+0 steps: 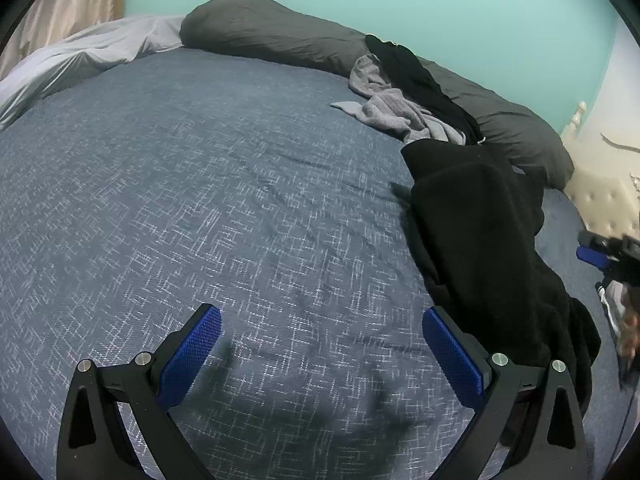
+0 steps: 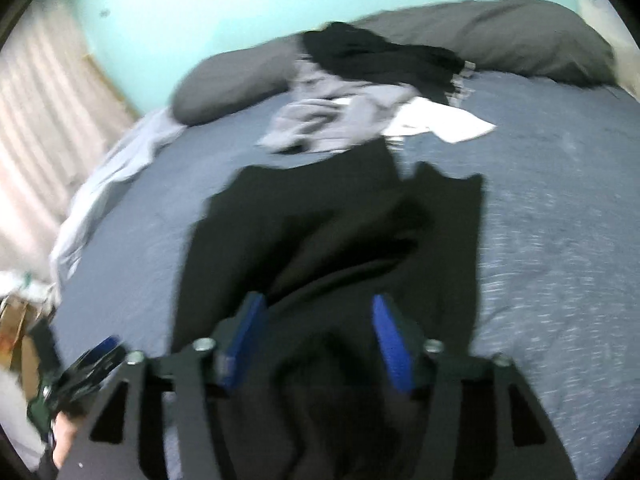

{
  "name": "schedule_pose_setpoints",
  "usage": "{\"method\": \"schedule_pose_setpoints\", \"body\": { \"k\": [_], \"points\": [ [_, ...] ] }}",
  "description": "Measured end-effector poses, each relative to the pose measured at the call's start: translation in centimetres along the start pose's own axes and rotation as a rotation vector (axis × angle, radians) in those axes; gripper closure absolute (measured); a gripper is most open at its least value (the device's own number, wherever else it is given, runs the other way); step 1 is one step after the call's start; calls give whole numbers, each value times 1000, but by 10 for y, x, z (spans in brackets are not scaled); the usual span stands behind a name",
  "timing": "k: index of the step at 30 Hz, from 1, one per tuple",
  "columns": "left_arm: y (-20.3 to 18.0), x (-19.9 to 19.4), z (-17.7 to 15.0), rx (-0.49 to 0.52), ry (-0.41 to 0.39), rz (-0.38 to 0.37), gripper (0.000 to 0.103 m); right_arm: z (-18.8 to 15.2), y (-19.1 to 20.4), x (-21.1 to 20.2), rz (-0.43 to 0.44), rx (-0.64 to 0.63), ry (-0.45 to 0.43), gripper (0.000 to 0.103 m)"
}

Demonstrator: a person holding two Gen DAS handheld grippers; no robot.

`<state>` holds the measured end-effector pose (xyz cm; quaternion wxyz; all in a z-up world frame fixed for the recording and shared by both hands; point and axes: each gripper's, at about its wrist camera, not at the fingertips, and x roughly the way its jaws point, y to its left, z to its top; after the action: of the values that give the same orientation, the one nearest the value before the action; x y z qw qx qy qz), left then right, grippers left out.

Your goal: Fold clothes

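A black garment [image 1: 480,220] lies spread lengthwise on the blue patterned bedspread [image 1: 200,180], along its right side. In the blurred right wrist view my right gripper [image 2: 318,300] hovers over the near end of this black garment [image 2: 340,220]. Its blue pads are apart, with the cloth under and between them but not pinched. My left gripper [image 1: 320,316] stands open over bare bedspread, left of the garment, with nothing between its fingers. Each gripper shows in the other's view: the right gripper [image 1: 600,256] at the right edge, the left gripper [image 2: 96,360] at the lower left.
A pile of clothes lies near the pillows: a grey garment [image 1: 400,112], another black one [image 1: 412,68] and a white piece [image 2: 440,120]. Dark grey pillows [image 1: 260,32] line the turquoise wall. A light grey sheet [image 1: 80,56] is bunched at the far left corner. A curtain [image 2: 40,100] hangs beyond it.
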<state>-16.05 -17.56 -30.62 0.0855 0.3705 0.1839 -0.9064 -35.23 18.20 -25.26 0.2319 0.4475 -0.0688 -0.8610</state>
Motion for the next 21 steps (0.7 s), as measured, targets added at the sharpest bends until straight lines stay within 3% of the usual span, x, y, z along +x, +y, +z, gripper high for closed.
{"method": "schedule_pose_setpoints", "body": {
  "k": [4,14,18,19,21],
  "points": [
    [3,3,1,-3,3,3,0,19,-17,18,-42,39,12,41],
    [7,7,0,-9,13,3,0,49,-19,60,-102,-8,43,36],
    [11,9,1,-18,15,5,0,57,-17,71,-100,-36,18,36],
    [12,9,1,-20,15,5,0,58,-15,72,-97,-47,2,38],
    [13,11,2,-23,17,6,0,60,-13,75,-89,-67,-23,51]
  ]
}}
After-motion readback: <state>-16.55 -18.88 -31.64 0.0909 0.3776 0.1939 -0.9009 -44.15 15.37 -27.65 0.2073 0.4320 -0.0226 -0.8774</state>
